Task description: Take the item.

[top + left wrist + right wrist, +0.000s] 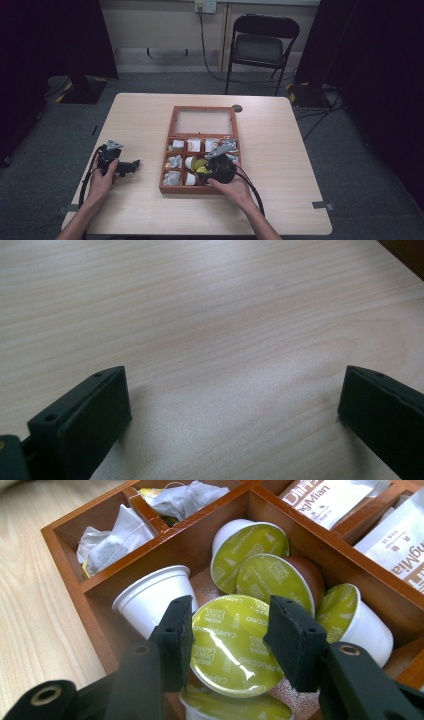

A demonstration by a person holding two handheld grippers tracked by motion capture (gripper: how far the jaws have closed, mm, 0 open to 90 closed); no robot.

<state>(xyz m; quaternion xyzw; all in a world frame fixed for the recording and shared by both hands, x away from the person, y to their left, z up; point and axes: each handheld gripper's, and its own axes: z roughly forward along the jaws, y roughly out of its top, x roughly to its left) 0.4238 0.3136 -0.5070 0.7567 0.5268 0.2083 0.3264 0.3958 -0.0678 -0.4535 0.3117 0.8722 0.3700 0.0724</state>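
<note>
One coffee capsule (231,645) with a yellow-green foil lid sits clamped between the black pads of the right gripper (227,642), at the lower middle of the right gripper view; the jaws press on its two sides, lid facing the camera. It lies in a compartment of the wooden box (102,582), among other capsules: a white one (150,597) on its side at the left, two more foil-lidded ones above it (250,547) (277,582), another at the right (350,617), and one partly seen at the bottom edge. Tea bags (107,542) fill the compartments toward the upper left, and white sachets (327,497) those at the upper right.

In the high view the right gripper (216,167) stands over the lower right part of the box (202,112), which lies open at the middle of the pale table (280,150), lid propped flat toward the top of the frame. The left gripper (131,166) rests on the table at the lower left, well apart from the box; its jaws stand wide open over bare wood with nothing between them.
</note>
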